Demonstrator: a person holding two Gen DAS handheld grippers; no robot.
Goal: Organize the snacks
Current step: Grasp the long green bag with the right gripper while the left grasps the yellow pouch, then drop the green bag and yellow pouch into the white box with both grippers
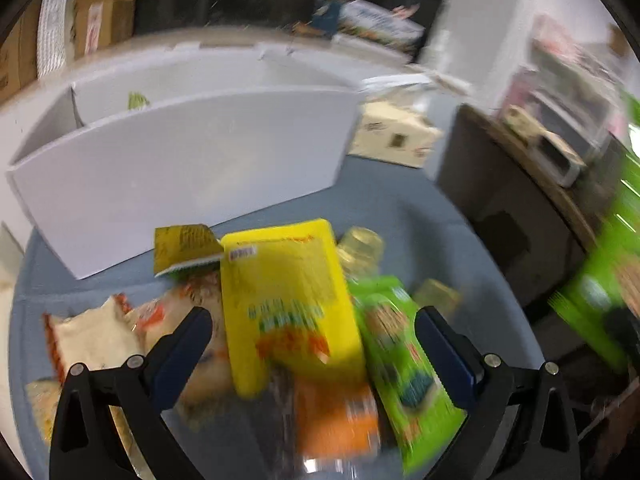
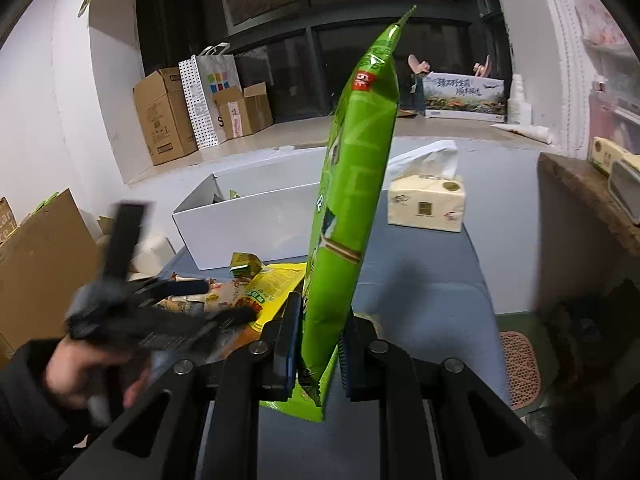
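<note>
Mid-transfer: right gripper [image 2: 318, 350] clamped on green bag [image 2: 352, 200] at its lower end, held centre frame above blue table [image 2: 432, 300], long axis near upright, top seal tilted toward upper right. Left gripper [image 1: 312, 328] spread wide, nothing between its fingers, hovering over snack pile, yellow pack [image 1: 288, 296] centre frame. Next, likely: carry bag to white bin [image 2: 240, 220], left of centre, lower it end-first.

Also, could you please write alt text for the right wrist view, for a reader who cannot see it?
The right gripper is shut on a tall green foil snack bag, held upright above a blue-grey table. Behind it stand a white rectangular bin and a cream tissue pack; at left, the blurred left gripper reaches over a pile of snack packets.
</note>
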